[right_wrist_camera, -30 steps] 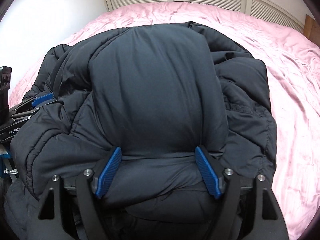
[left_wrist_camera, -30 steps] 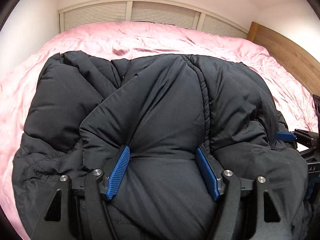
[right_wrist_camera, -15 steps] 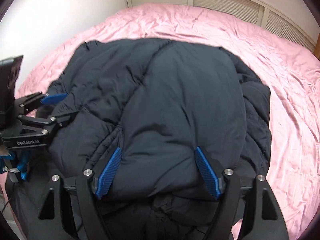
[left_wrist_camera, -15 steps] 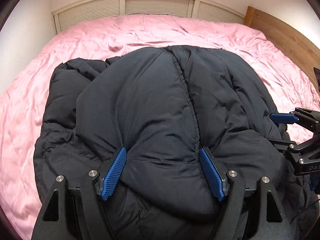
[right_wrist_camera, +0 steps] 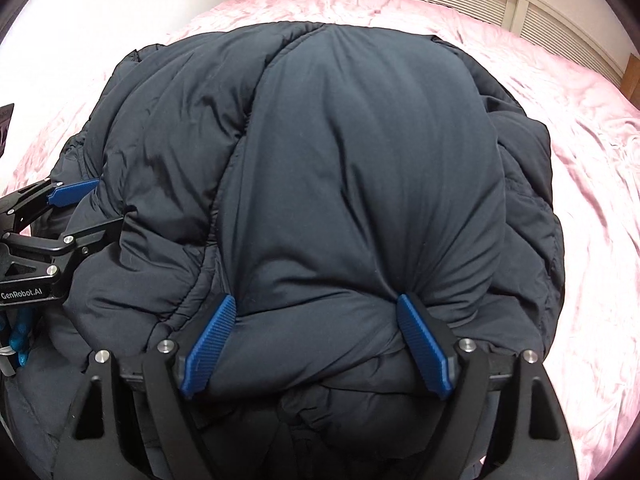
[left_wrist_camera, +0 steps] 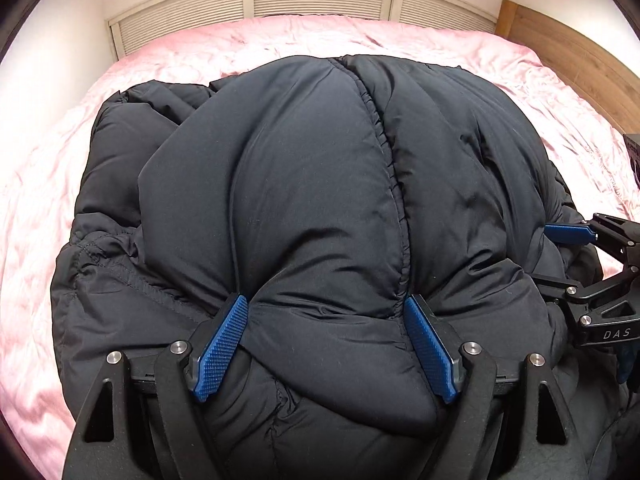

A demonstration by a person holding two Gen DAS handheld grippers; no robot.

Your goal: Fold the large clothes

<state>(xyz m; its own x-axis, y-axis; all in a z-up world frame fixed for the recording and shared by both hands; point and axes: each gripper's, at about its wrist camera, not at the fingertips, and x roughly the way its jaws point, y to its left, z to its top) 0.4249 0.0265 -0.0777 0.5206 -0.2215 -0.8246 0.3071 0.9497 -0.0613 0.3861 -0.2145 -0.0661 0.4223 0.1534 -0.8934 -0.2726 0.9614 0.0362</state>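
A black puffer jacket [left_wrist_camera: 320,160] lies bunched on the pink bed, and it fills the right wrist view too [right_wrist_camera: 360,140]. My left gripper [left_wrist_camera: 325,304] has a thick padded fold of the jacket between its blue pads; the pads dent the fabric while the jaws are opening. My right gripper [right_wrist_camera: 316,300] squeezes another thick fold the same way, its jaws opening as well. Each gripper shows in the other's view: the right gripper [left_wrist_camera: 556,260] at the right edge, the left gripper [right_wrist_camera: 92,212] at the left edge, both against the jacket's near side.
The pink satin sheet [left_wrist_camera: 280,40] spreads wide around the jacket on the far side and both flanks. White louvred panels [left_wrist_camera: 320,0] run behind the bed. A wooden headboard [left_wrist_camera: 580,52] stands at the right. A dark object [right_wrist_camera: 6,128] pokes in at the left edge.
Both grippers have carried their folds forward over the rest of the jacket, which now bulges higher and hides the crumpled parts. The blue pads of both stand slightly wider apart.
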